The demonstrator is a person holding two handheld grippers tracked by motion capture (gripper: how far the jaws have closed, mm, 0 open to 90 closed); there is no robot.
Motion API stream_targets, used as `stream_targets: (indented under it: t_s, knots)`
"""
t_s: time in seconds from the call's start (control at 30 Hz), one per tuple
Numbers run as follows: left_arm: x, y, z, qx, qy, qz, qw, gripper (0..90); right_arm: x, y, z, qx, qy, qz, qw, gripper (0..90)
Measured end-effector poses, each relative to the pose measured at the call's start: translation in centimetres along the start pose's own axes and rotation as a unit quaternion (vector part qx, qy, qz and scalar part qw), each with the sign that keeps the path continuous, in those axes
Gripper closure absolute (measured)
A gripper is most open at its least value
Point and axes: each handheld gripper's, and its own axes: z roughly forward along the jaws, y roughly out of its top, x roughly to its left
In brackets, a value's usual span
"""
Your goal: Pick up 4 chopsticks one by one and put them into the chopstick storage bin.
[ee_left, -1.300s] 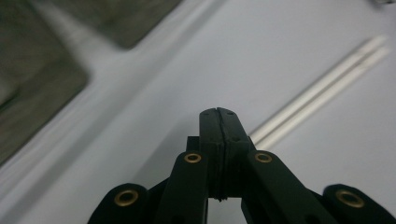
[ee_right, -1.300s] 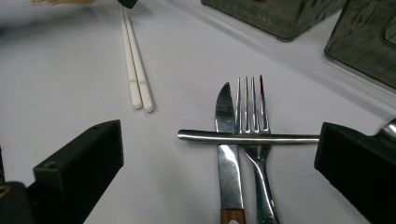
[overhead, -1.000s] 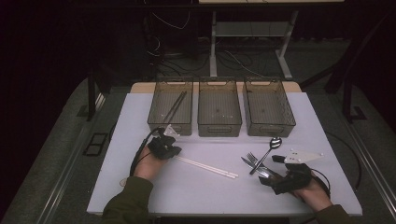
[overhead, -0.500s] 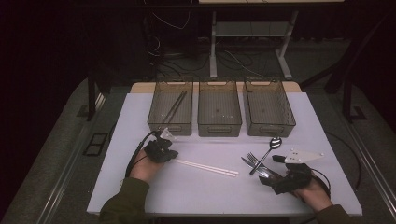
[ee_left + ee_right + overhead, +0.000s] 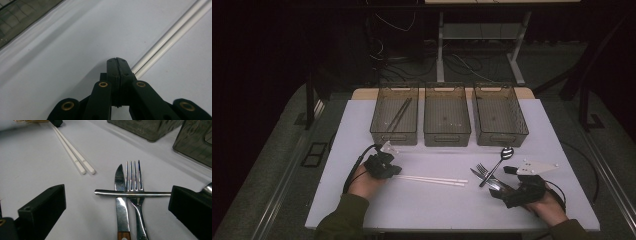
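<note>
A pair of white chopsticks lies side by side on the white table. My left gripper is shut with nothing between its jaws, its tips down at the table right beside the chopsticks' near end. A knife and a fork lie parallel, and a spoon rests across them. My right gripper stands open, one jaw on each side of this cutlery, touching none of it.
Three dark mesh bins stand in a row at the back: left bin, middle bin and right bin. Dark chopsticks lie in the left one. Table edges run close to both hands at the front.
My left gripper has drifted a little toward the near side, down to the end of the white chopsticks. The right gripper and the cutlery have stayed put.
</note>
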Motion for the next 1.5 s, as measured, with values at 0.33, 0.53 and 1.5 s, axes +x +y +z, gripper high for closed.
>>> stream_targets:
  t_s: [0.33,0.53,1.5]
  knots:
    - [-0.5,-0.8,-0.5,-0.001,-0.016,-0.008,0.9998,89.2,0.0,0.0,0.0,0.001,0.000,0.000,1.0000,1.4]
    - [-1.1,-1.5,-0.9,0.001,-0.027,-0.016,0.9995,89.2,0.0,0.0,0.0,0.001,0.000,0.000,1.0000,1.5]
    - [-4.3,1.0,-0.7,-0.084,-0.076,0.065,0.9913,75.3,0.0,0.0,0.1,0.002,-0.001,-0.001,1.0000,1.5]
